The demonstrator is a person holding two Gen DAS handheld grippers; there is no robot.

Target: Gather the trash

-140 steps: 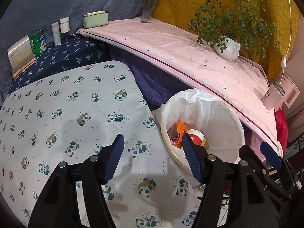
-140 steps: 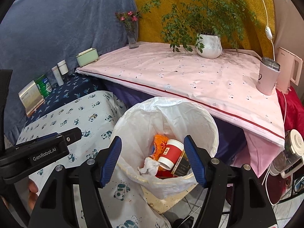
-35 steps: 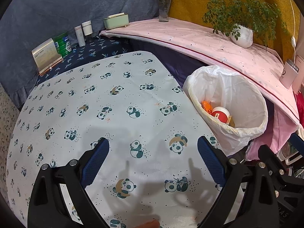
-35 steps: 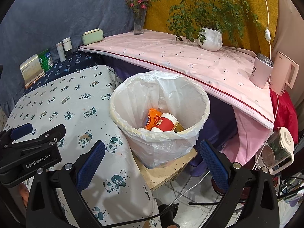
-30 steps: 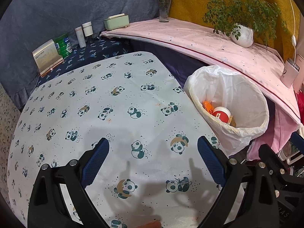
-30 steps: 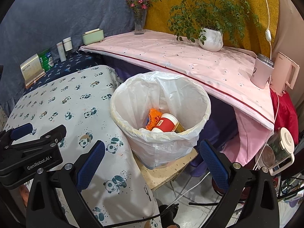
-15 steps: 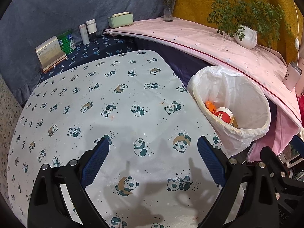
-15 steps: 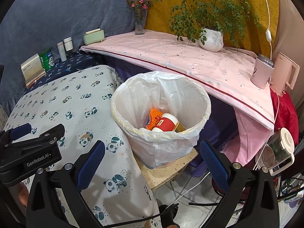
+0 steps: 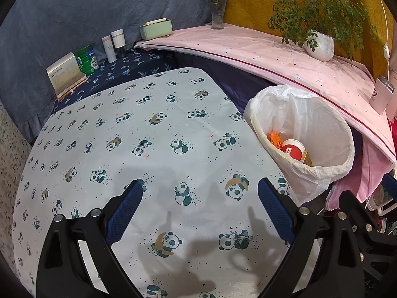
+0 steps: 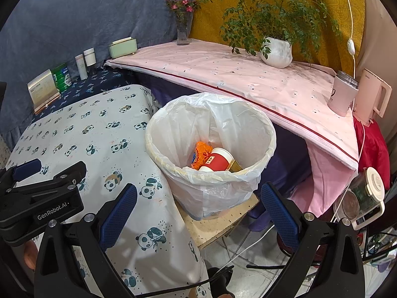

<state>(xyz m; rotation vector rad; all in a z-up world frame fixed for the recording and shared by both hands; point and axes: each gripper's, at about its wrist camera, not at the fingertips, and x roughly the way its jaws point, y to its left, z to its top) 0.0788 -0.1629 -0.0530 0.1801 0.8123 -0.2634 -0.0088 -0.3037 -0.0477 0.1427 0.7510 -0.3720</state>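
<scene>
A bin lined with a white bag (image 10: 211, 134) (image 9: 302, 134) stands on a low stool beside the panda-print table (image 9: 139, 134). Inside lie a red paper cup (image 10: 219, 160) (image 9: 292, 149), an orange wrapper (image 10: 201, 154) (image 9: 274, 137) and a gold-edged box (image 10: 234, 166). My left gripper (image 9: 199, 208) hangs open above the bare tablecloth, left of the bin. My right gripper (image 10: 198, 211) is open, in front of and above the bin, holding nothing. The left gripper's black body (image 10: 42, 198) shows at the left in the right wrist view.
A pink-covered shelf (image 10: 235, 74) behind the bin carries a potted plant (image 10: 276, 52), flower vase (image 10: 183, 29), pink mug (image 10: 342, 96) and kettle (image 10: 372, 99). Bottles, a green can and a card stand (image 9: 65, 74) line the back left. Cables and jars sit on the floor at right.
Both grippers have drawn back and up from the bin and opened wider since 4.7 s ago. Over the last second the views only drifted slightly.
</scene>
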